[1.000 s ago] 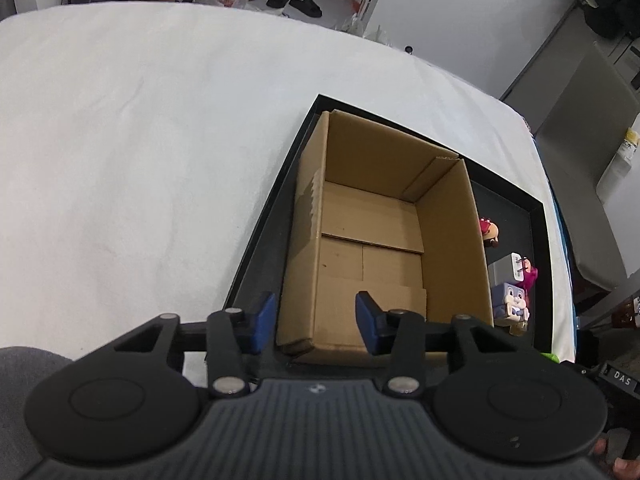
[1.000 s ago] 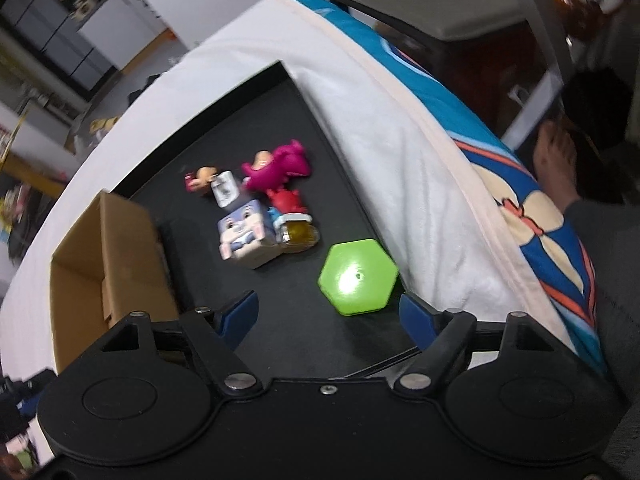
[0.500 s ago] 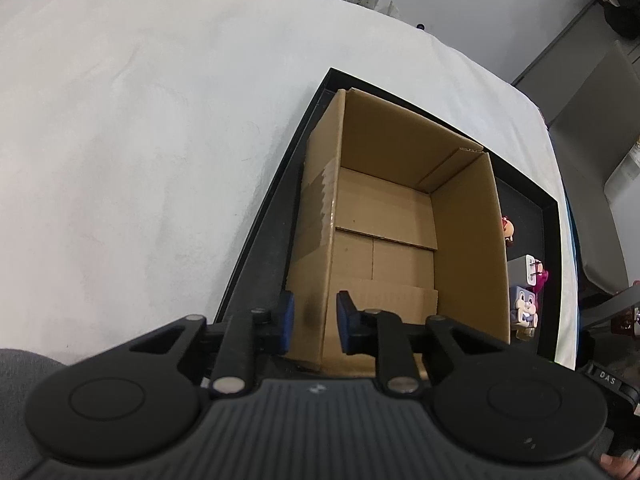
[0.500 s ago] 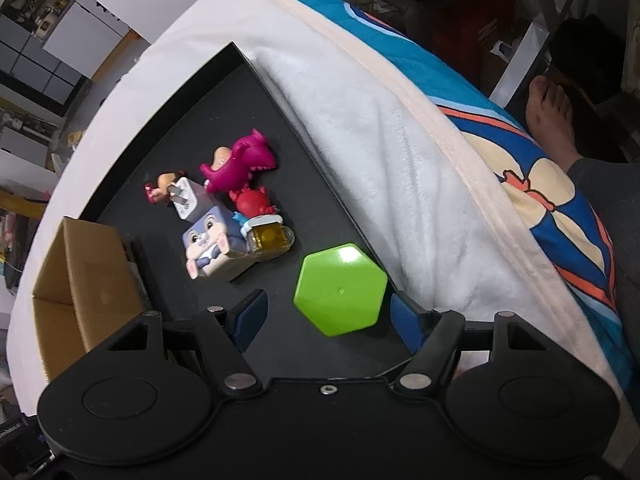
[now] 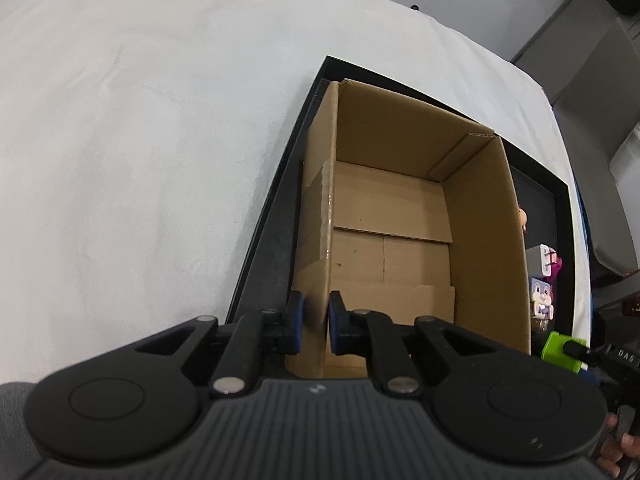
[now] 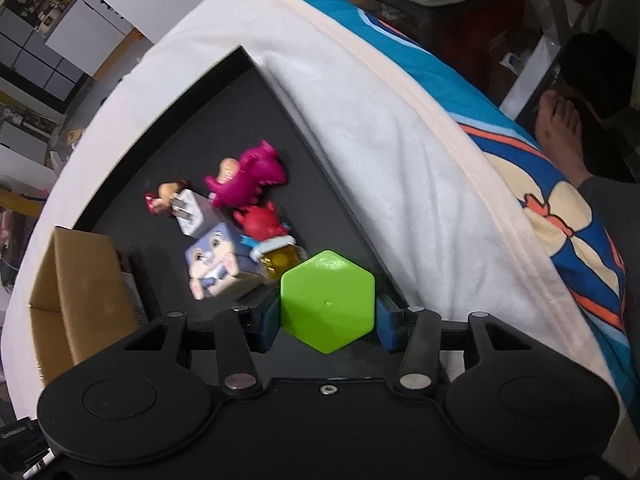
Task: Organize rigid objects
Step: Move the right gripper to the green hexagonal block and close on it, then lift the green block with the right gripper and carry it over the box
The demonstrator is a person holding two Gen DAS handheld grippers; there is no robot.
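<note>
An open, empty cardboard box stands in a black tray on a white cloth. My left gripper is shut on the box's near left wall, one pad on each side. The green hexagonal block lies at the tray's near corner; it is also in the left wrist view, as the green block. My right gripper is closing on it, and both pads meet its sides. Just beyond it lie a rabbit cube, a white plug, a pink dinosaur, a red figure and a yellow jar.
White cloth covers the table left of the tray. A blue patterned blanket edge hangs on the right, with a person's bare foot on the floor beyond. The box stands left of the toys.
The left jaws narrowed from wide apart to pinching the box wall. The right gripper moved forward and down until the green block sat between its jaws, which narrowed onto it.
</note>
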